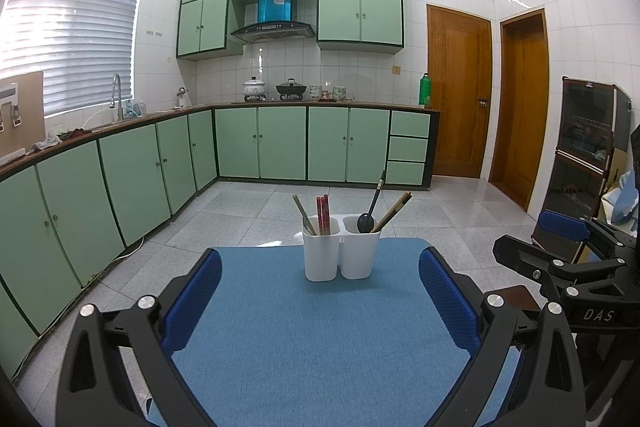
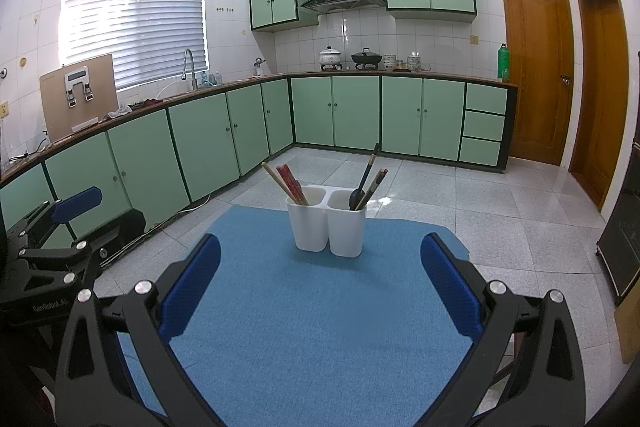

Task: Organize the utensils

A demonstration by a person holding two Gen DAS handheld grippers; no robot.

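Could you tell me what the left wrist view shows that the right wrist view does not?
Only the left wrist view shows the dark glass-fronted cabinet near the doors in full, and the right gripper at its right edge.

Only the right wrist view shows the whole wooden board leaning on the counter, and the left gripper at its left edge.

Both show the white two-compartment holder on the blue mat, red chopsticks in its left compartment, a black spoon in its right, and open, empty jaws.

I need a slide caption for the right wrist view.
Open right gripper faces a white two-compartment utensil holder on a blue mat.
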